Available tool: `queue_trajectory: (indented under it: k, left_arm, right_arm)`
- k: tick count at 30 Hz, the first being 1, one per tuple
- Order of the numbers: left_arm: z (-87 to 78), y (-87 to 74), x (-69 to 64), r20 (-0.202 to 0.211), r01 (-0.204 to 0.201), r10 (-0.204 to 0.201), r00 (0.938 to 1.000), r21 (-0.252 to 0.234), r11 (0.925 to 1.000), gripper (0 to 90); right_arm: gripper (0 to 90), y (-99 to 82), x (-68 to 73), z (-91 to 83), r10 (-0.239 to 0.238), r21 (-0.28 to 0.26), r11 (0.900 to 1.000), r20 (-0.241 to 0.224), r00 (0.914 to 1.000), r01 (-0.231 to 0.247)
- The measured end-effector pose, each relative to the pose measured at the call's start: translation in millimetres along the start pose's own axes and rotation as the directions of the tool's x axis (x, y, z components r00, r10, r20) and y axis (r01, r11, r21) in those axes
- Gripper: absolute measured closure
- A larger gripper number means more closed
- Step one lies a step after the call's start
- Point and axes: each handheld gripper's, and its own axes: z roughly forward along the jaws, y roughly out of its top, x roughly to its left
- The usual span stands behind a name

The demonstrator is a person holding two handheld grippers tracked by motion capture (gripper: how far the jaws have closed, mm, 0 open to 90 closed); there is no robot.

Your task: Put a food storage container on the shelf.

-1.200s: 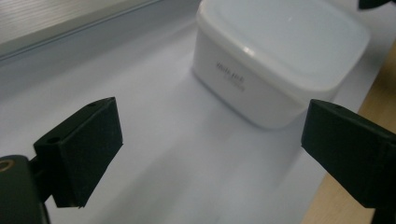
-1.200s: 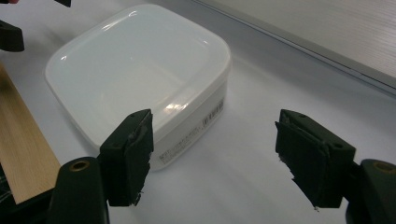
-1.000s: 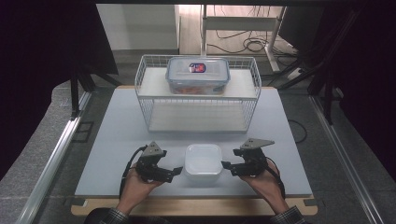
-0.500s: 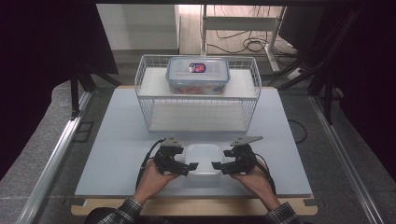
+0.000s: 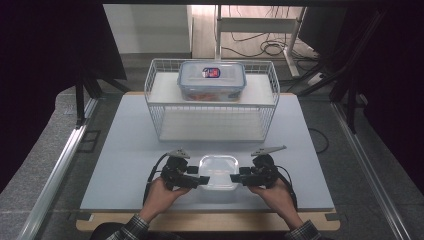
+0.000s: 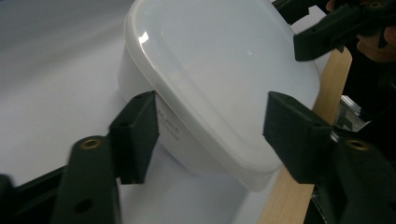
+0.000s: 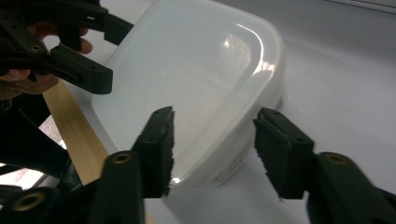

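I see a white, translucent plastic container [image 5: 218, 172] sitting near the front edge of the pale worktop [image 5: 125, 150], between my two hands. My left tool [image 5: 199, 181] reaches in from its left side and my right tool [image 5: 237, 178] from its right. Both have just been closing, each with a corner of the container between its jaws. In the left gripper view one jaw touches the container's wall [image 6: 187, 140]; in the right gripper view one jaw lies on the lid while the other stands off. I judge neither is clamped yet. Behind stands a white wire rack [image 5: 212, 107] carrying a clear lidded food box [image 5: 212, 80]. The container is reached but not lifted; gripping and moving remain.
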Motion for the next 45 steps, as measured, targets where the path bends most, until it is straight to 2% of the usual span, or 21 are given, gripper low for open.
queue_trajectory:
  k: [2, 3, 4, 5, 6, 8, 9, 14, 18, 25, 30, 32, 33, 35, 38, 40, 45]
  left_arm:
    - [-5.6, -1.9, -5.3, -0.02, -0.018, 0.018, 0.9996, 0.005, 0.9998, 42.9]
    - [-5.6, -1.9, -5.3, -0.02, -0.018, 0.018, 0.9996, 0.005, 0.9998, 45.1]
    - [-8.4, -3.2, -7.7, -0.028, -0.015, 0.015, 0.9995, -0.001, 0.9999, 48.1]
    - [-8.4, -3.2, -7.7, -0.028, -0.015, 0.015, 0.9995, -0.001, 0.9999, 50.2]
    - [-10.8, -4.5, -7.0, -0.025, 0.0, 0.0, 0.9997, -0.018, 0.9998, 53.5]
    - [-11.7, -5.0, -6.3, -0.021, 0.015, -0.016, 0.9996, -0.024, 0.9996, 58.1]
    - [-13.1, -6.0, -5.6, -0.017, 0.033, -0.034, 0.9993, -0.04, 0.9986, 60.7]
    - [-14.3, -4.5, -10.8, -0.052, 0.034, -0.037, 0.998, -0.042, 0.9985, 63.8]
    - [-16.1, -5.6, -10.3, -0.05, 0.051, -0.054, 0.9973, -0.068, 0.9964, 68.4]
    - [-19.2, -7.3, -11.3, -0.056, 0.054, -0.059, 0.9967, -0.091, 0.9944, 77.5]
    - [-19.0, -8.1, -9.8, -0.049, 0.071, -0.077, 0.9958, -0.101, 0.9923, 78.5]
    - [-19.0, -8.3, -9.9, -0.055, 0.073, -0.079, 0.9954, -0.106, 0.9917, 79.1]
    - [-19.3, -8.1, -10.4, -0.067, 0.066, -0.074, 0.995, -0.11, 0.9917, 79.3]
    - [-20.8, -7.7, -10.9, -0.076, 0.059, -0.068, 0.9948, -0.118, 0.9913, 79.4]
    - [-23.0, -7.0, -11.3, -0.076, 0.057, -0.067, 0.9948, -0.131, 0.9897, 79.7]
    - [-26.5, -5.1, -12.0, -0.078, 0.048, -0.06, 0.9951, -0.142, 0.9888, 79.8]
    - [-32.4, -0.2, -13.7, -0.089, 0.029, -0.044, 0.995, -0.158, 0.987, 79.8]
  right_arm:
    - [55.7, -2.1, 1.3, -3.9, 0.028, -0.005, 0.9996, 0.003, 0.9996, -0.028]
    - [55.7, -2.1, 1.3, -3.9, 0.028, -0.005, 0.9996, 0.003, 0.9996, -0.028]
    - [60.6, -3.6, 1.9, -6.9, 0.065, -0.011, 0.9978, 0.001, 0.9979, -0.065]
    - [60.6, -3.6, 1.9, -6.9, 0.065, -0.011, 0.9978, 0.001, 0.9979, -0.065]
    - [63.0, -5.2, 1.9, -8.7, 0.099, -0.021, 0.9949, -0.007, 0.9951, -0.099]
    - [64.7, -6.1, 2.6, -9.3, 0.118, -0.03, 0.9926, -0.005, 0.993, -0.118]
    - [66.2, -6.3, 2.9, -10.0, 0.119, -0.041, 0.992, 0.002, 0.9929, -0.119]
    - [69.1, -6.6, 4.6, -12.0, 0.13, -0.067, 0.9895, 0.02, 0.9914, -0.128]
    - [72.1, -8.6, 6.7, -13.3, 0.136, -0.1, 0.9862, 0.033, 0.9901, -0.132]
    - [77.8, -11.6, 8.4, -15.7, 0.152, -0.137, 0.98, 0.044, 0.9875, -0.144]
    - [77.8, -13.0, 12.1, -15.2, 0.133, -0.149, 0.9814, 0.072, 0.9885, -0.121]
    - [77.8, -13.2, 12.5, -14.9, 0.128, -0.152, 0.9816, 0.077, 0.9888, -0.116]
    - [77.8, -13.6, 15.0, -13.5, 0.109, -0.158, 0.983, 0.098, 0.9892, -0.093]
    - [77.8, -13.7, 16.2, -12.5, 0.101, -0.159, 0.9838, 0.108, 0.989, -0.083]
    - [77.8, -13.7, 16.8, -12.3, 0.099, -0.171, 0.9821, 0.105, 0.9896, -0.08]
    - [77.8, -12.4, 19.6, -13.8, 0.081, -0.195, 0.979, 0.11, 0.9905, -0.059]
    - [77.8, -8.0, 23.3, -17.0, 0.067, -0.223, 0.974, 0.116, 0.991, -0.04]
